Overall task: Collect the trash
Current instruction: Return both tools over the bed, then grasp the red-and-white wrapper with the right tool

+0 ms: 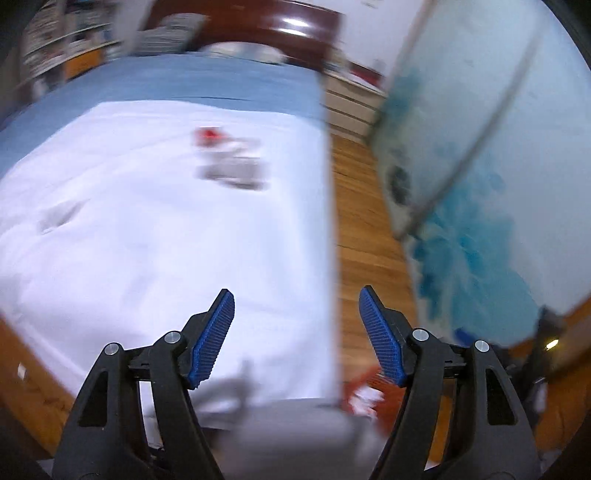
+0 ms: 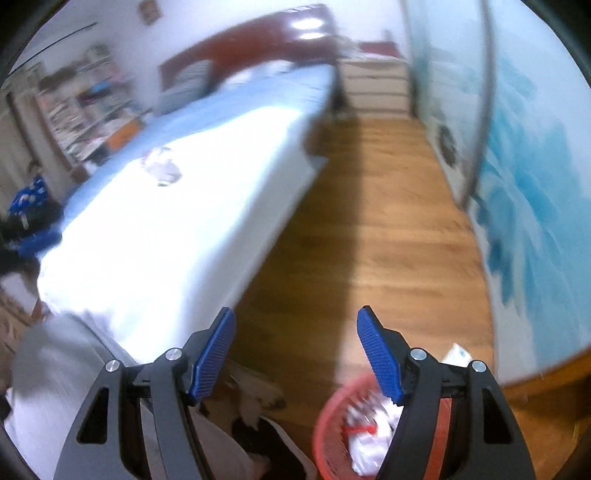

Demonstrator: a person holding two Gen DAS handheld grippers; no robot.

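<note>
Two hand-held grippers, each seen from its own wrist camera, both angled downward over a bedroom. Both views are blurred.

The left gripper [image 1: 297, 317] points down across the foot of a bed [image 1: 110, 258] covered with a white sheet. Its two blue-padded fingers [image 1: 214, 339] stand wide apart with nothing between them.

The right gripper [image 2: 295, 339] points down over the wooden floor [image 2: 388, 229] beside the bed. Its two fingers also stand wide apart and hold nothing.

One blurred clump of trash [image 1: 229, 158], whitish and grey with a red patch, lies on the white sheet toward the middle of the bed, well apart from both grippers. The right view shows it as a pale crumpled heap.

One red mesh basket [image 2: 328, 417] stands on the floor near the bed's corner, just below the right gripper. It holds crumpled white paper [image 2: 369, 443]; how many pieces cannot be told. In the left view only a red edge of it shows behind the right-hand finger.

One dark wooden headboard [image 1: 295, 29] stands at the far end, and a blue-patterned panel [image 1: 498, 184] lines the right wall.
</note>
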